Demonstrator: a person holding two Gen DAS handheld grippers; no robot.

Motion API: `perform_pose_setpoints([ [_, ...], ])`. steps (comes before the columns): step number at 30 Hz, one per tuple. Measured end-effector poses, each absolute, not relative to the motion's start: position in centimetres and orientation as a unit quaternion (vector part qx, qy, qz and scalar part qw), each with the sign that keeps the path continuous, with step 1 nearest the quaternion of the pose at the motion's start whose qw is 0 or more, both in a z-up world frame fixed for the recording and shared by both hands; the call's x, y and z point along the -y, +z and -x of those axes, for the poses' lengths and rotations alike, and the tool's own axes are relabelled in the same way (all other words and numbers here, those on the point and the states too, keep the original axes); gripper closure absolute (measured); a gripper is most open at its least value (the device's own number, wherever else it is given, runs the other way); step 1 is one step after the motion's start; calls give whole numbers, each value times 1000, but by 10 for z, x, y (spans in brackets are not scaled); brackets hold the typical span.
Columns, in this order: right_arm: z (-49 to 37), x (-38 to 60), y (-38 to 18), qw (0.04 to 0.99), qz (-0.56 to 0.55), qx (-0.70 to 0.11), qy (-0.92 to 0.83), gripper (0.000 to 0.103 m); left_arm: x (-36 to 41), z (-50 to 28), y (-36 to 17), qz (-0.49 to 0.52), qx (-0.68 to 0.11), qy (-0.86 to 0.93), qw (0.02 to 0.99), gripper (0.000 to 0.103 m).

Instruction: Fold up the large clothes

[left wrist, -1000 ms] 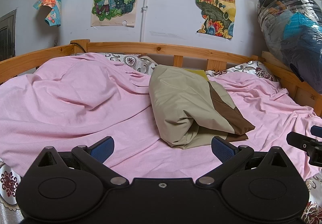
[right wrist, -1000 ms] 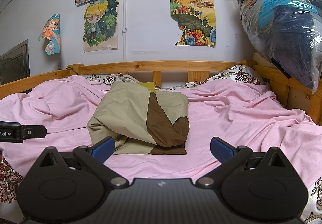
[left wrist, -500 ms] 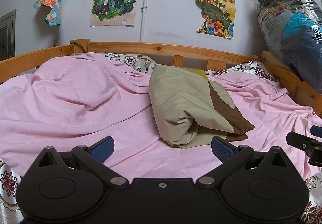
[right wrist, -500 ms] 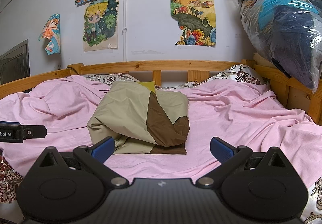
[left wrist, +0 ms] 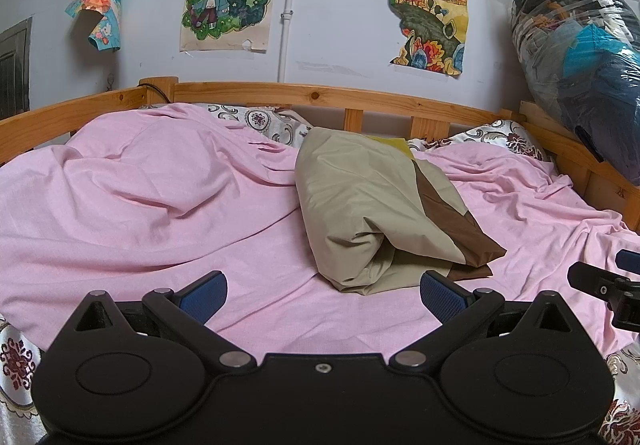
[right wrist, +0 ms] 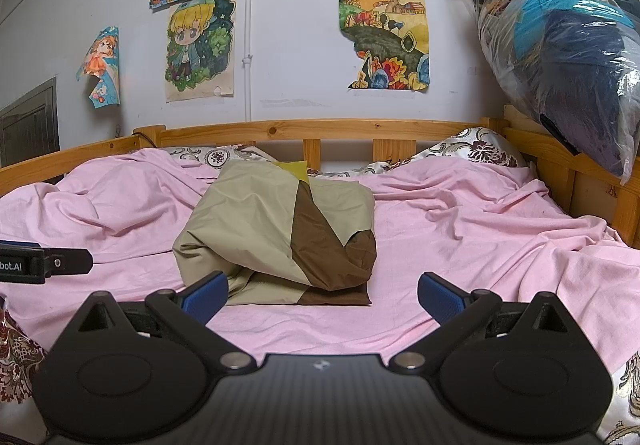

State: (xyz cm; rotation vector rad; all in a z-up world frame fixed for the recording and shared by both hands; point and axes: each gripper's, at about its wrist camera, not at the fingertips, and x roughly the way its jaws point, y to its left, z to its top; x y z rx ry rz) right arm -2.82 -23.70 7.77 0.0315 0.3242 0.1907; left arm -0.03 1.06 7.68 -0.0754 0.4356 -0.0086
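With both the left gripper (left wrist: pixel 322 295) and right gripper (right wrist: pixel 322 295) wide and empty, we see the soft, probably light garment (right wrist: pixel 280 237) at twelve o'clock on the bed (right wrist: pixel 460 245), best pinched at its near corners.

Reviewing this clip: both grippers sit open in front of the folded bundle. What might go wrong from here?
1. The bundle looks puffy, with loose layers at its near edge; a one-layer grab may unroll it.
2. It lies on a wrinkled pink sheet; the left gripper or right gripper may pinch the sheet too.
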Motion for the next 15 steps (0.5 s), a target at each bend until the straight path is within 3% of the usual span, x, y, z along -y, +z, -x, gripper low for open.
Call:
perform_pose_setpoints([
  [15,28,238,78,982,-16,-162,95,0,-4,-1,74,-11,-239,49,970,1],
])
